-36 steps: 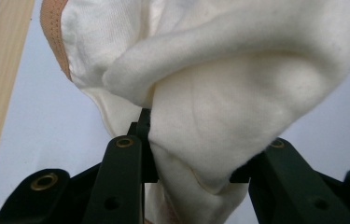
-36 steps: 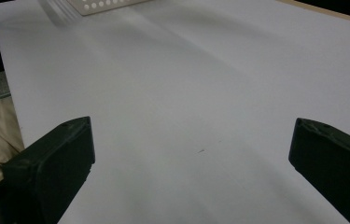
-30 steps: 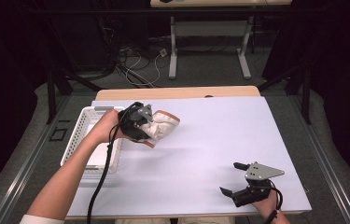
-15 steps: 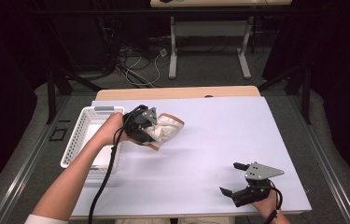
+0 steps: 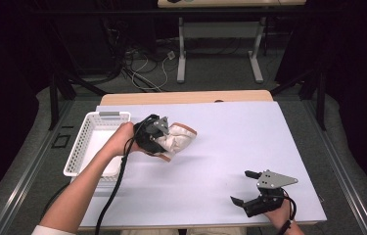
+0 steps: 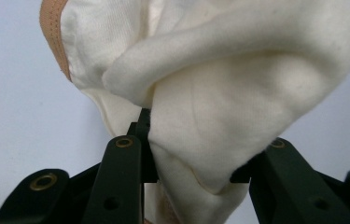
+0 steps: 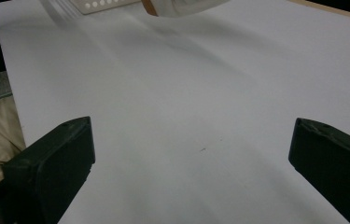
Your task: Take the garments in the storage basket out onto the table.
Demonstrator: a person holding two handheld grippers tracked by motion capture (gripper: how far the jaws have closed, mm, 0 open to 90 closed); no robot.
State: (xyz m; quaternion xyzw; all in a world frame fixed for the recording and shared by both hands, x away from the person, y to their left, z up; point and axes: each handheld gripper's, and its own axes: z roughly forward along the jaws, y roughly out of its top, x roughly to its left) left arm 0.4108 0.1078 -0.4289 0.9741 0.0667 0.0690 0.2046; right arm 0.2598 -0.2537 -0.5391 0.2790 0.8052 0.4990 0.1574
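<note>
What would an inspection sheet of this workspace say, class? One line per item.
Surface: white table, bare but for the things below.
Job's things: cream cloth with tan trim, bunched, held just right of the basket; white basket at the table's left edge.
Clutter: nothing seen.
Grippers: left tool clamped on a fold of the cloth; right tool open, nothing between its jaws, at the table's near right corner.
Cables: black cable trails from the left tool along the forearm; loose wires on the floor beyond.
Surroundings: dark room, a second table's legs behind.
</note>
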